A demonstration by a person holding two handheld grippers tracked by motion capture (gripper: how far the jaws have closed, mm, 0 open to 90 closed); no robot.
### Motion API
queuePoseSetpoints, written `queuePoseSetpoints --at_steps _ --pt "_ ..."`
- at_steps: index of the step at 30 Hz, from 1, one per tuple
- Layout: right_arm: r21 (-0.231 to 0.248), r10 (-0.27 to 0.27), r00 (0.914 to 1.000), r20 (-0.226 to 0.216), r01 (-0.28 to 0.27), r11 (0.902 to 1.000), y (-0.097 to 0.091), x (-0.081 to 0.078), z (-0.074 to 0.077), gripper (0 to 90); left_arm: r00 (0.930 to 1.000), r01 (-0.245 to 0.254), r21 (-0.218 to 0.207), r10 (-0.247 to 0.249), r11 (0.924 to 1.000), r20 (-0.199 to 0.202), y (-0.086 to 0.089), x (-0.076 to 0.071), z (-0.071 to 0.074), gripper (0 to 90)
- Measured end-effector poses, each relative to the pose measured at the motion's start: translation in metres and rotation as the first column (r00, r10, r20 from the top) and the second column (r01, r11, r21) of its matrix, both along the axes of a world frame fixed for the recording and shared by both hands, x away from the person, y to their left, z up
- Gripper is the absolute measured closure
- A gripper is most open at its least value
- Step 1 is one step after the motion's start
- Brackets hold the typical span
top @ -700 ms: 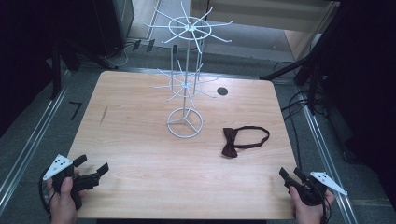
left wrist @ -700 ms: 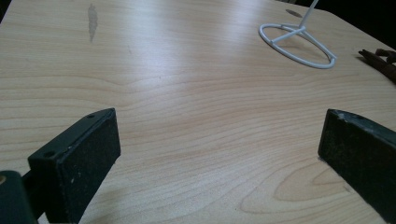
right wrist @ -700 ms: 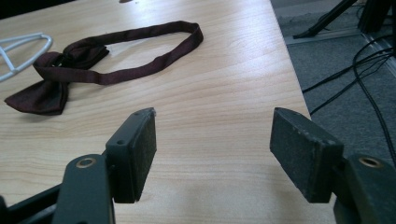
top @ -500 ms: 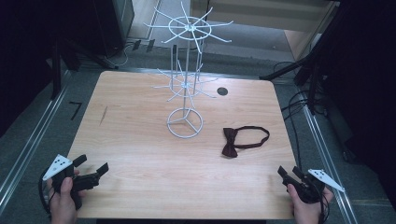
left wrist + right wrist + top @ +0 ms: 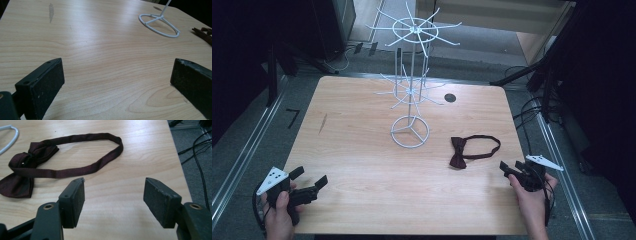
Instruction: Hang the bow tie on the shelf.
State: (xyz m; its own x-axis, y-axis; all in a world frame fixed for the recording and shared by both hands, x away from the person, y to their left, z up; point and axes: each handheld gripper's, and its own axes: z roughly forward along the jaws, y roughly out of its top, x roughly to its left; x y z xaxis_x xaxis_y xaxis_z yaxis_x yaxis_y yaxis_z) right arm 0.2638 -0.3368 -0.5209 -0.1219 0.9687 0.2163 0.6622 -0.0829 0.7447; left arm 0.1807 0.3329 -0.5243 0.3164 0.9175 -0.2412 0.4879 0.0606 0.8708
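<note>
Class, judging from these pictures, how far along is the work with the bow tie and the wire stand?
Nothing looks done: the bow tie lies flat on the table, apart from the wire stand, whose arms are bare. In hand: the right tool is open just short of the strap, touching nothing. The left tool is open over bare wood. Left, probably: gripping, lifting and hanging the tie.

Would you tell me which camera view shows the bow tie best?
The right gripper view: the dark red bow tie lies close and whole, bow and looped strap, beyond the open jaws. The high view shows it small; the left gripper view catches a sliver at the right edge.
</note>
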Motion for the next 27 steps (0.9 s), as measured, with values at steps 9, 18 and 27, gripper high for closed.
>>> queuePoseSetpoints --at_steps 9,18,27 --pt "-0.061 -0.015 0.9977 -0.067 0.011 0.998 0.013 0.036 0.011 34.8 1.0 0.003 -0.003 -0.003 1.0 0.0 0.0 0.0 0.0 0.0" --pt "-0.107 -0.041 0.987 -0.155 0.025 0.994 0.024 0.068 0.011 38.8 1.0 0.004 -0.003 -0.004 1.0 0.0 0.0 0.0 0.0 0.0" --pt "-0.109 -0.072 0.9707 -0.229 0.048 0.9929 0.033 0.092 0.01 46.7 1.0 0.005 -0.005 -0.005 1.0 -0.001 0.0 0.0 0.0 0.0"
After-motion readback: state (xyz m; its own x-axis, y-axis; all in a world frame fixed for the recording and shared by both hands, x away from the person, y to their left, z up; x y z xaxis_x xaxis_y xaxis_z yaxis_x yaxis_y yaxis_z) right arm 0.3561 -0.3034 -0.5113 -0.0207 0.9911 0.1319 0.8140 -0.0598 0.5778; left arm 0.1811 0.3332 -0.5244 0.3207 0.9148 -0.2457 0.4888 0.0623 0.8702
